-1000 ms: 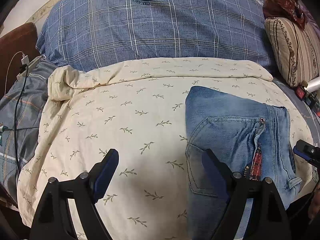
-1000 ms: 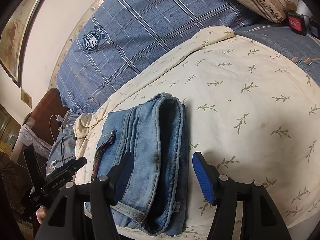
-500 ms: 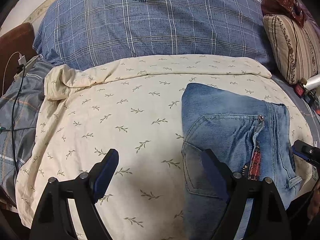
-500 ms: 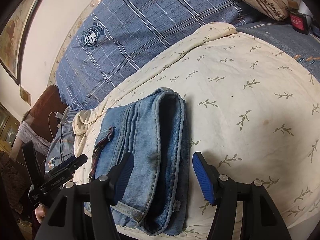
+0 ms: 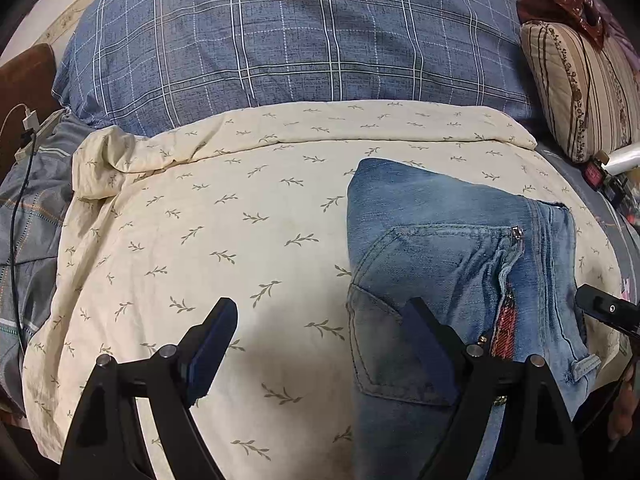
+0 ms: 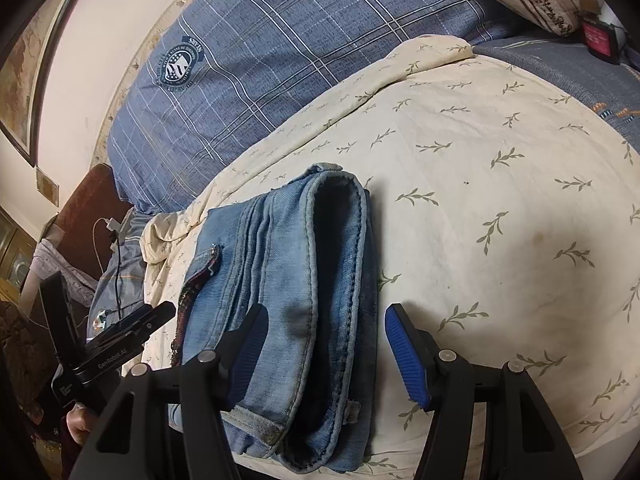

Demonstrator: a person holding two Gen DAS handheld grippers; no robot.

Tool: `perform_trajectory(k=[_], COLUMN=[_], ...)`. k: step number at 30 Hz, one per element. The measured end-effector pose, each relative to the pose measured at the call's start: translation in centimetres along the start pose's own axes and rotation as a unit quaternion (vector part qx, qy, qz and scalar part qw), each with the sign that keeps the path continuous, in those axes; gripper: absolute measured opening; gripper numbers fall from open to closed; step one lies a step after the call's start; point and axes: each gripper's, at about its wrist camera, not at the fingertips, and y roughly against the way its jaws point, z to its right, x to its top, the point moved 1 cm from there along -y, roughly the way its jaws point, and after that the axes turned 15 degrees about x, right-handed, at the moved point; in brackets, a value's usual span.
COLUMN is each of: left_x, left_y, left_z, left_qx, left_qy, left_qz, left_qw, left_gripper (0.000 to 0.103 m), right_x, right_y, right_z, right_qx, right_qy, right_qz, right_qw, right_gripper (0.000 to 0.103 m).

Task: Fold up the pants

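Blue jeans (image 5: 452,264) lie folded into a compact stack on the cream leaf-print sheet (image 5: 240,232), back pocket up. In the right wrist view the jeans (image 6: 296,280) show their stacked folded edges. My left gripper (image 5: 320,328) is open and empty above the sheet, its right finger over the jeans' left edge. My right gripper (image 6: 324,340) is open and empty, hovering over the near end of the stack. The right gripper's tip shows at the right edge of the left wrist view (image 5: 608,312); the left gripper shows at the left of the right wrist view (image 6: 120,336).
A large blue plaid duvet (image 5: 300,40) is piled behind the sheet. A striped pillow (image 5: 580,88) sits at the back right. A charger cable (image 5: 16,208) runs down the left side over grey bedding. Small items (image 6: 598,36) lie near the pillow.
Both grippers have drifted slightly; the jeans lie as before and both stay open.
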Motion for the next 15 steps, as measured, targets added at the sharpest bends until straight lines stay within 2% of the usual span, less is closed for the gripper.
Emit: perform_trajectory(k=[15], left_x=[0.48], left_y=[-1.12], left_z=[0.05], left_qx=[-0.02], left_qy=[0.004], left_qz=[-0.009], left_qw=[0.9997], left_gripper=[0.087], right_x=[0.14], right_y=[-0.95], right_z=[0.11], right_qx=[-0.005], right_qy=[0.004], right_qz=[-0.01], right_qw=[1.0], right_gripper=[0.067])
